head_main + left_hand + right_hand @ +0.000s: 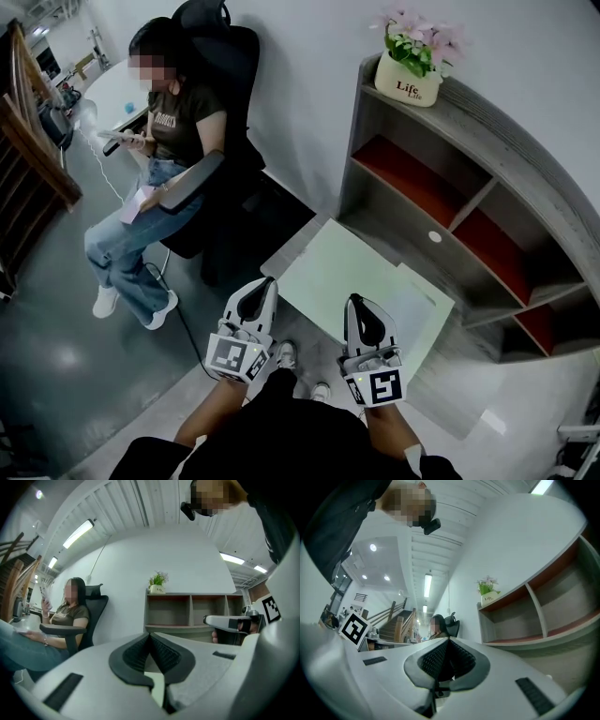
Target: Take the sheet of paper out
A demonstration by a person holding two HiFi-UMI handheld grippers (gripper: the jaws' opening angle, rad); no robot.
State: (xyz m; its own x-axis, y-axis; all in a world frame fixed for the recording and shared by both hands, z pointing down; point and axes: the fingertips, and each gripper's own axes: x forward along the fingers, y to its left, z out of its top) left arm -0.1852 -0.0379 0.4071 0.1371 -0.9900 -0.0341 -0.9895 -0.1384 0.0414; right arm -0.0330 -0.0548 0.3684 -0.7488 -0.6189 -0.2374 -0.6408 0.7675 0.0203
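Left gripper (266, 282): my jaws are together, empty.
Right gripper (355, 301): also together, empty.
Paper (412, 305): flat on bench (323, 267), right side.

White left gripper (264, 284) and right gripper (357, 302), black-and-white square markers; ahead of them a pale green table (319, 267) — beyond, a grey shelf (525, 159), red inside.

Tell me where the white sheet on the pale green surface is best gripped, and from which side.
Probably the near edge of the white sheet, approached low from the person's side with the right tongs: it lies flat, and the shelf unit closes off the far side.
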